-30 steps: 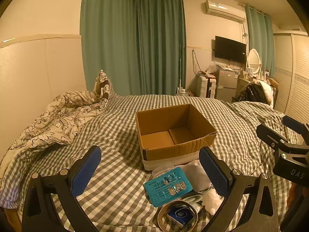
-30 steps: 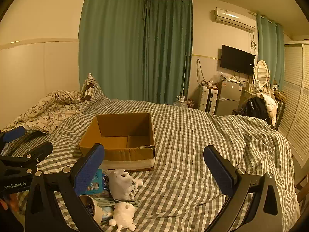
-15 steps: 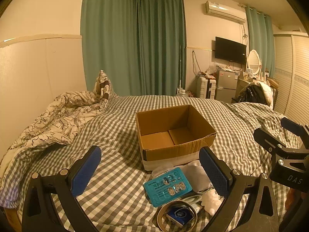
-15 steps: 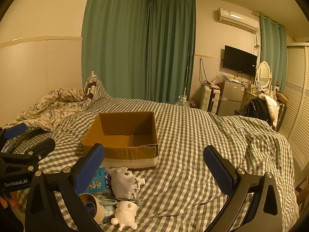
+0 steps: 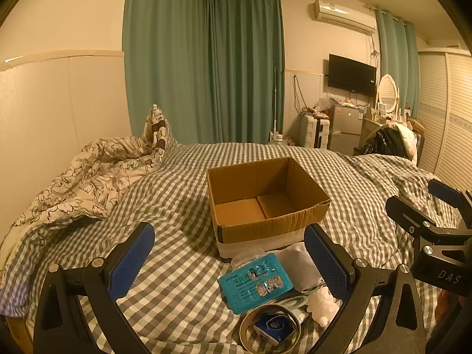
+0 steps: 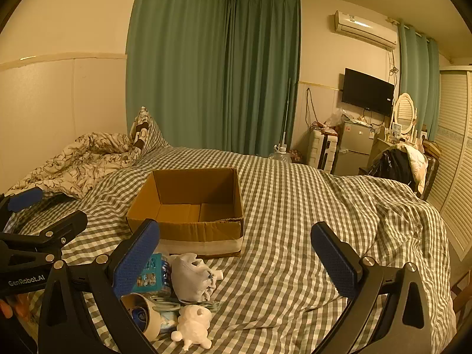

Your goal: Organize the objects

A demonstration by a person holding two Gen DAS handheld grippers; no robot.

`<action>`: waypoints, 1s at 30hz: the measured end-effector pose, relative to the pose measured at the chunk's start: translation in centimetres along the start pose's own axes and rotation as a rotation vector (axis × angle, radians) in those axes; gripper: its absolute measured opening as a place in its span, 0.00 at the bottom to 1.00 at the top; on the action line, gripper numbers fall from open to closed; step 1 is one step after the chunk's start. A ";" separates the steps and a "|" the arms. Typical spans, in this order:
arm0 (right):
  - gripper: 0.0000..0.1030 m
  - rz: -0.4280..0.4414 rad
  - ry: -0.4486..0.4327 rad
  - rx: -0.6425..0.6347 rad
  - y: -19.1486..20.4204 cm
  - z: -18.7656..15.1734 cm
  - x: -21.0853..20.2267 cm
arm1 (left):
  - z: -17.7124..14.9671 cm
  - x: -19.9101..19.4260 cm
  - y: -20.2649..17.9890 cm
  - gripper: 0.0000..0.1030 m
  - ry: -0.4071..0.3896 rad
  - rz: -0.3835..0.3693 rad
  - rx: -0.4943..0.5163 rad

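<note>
Two grippers, left gripper [image 5: 228, 261] and right gripper [image 6: 236, 258], hover with fingers released near the empty cardboard box [image 5: 265, 203] on the bed [image 6: 309, 221].

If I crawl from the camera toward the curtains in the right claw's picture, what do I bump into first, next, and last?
white toy figure → crumpled white cloth → cardboard box → patterned pillow → green curtains

Matt corrugated cardboard box [image 5: 265, 203], checked cloth bedcover [image 5: 177, 206]
</note>
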State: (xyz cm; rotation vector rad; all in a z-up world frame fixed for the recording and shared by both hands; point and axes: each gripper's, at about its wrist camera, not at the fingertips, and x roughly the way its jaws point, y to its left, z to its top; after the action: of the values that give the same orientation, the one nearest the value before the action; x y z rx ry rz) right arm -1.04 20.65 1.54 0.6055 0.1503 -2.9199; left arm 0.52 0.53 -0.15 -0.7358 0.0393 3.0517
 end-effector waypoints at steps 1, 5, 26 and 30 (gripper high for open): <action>1.00 0.000 0.001 0.000 0.0 0.0 0.0 | -0.1 0.0 0.0 1.00 0.000 0.000 -0.002; 1.00 0.004 0.000 0.002 0.0 -0.1 -0.1 | 0.0 0.0 0.2 1.00 0.004 -0.001 -0.014; 1.00 0.017 -0.001 -0.006 0.6 0.3 -0.3 | 0.3 0.0 0.6 1.00 0.006 0.002 -0.020; 1.00 0.018 0.000 -0.011 0.6 0.4 -0.3 | 0.5 -0.1 0.7 1.00 0.009 -0.003 -0.016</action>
State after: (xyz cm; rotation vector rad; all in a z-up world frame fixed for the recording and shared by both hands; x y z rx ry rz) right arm -0.77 20.05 1.96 0.6020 0.1606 -2.8995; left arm 0.36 -0.14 0.34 -0.7500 0.0143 3.0495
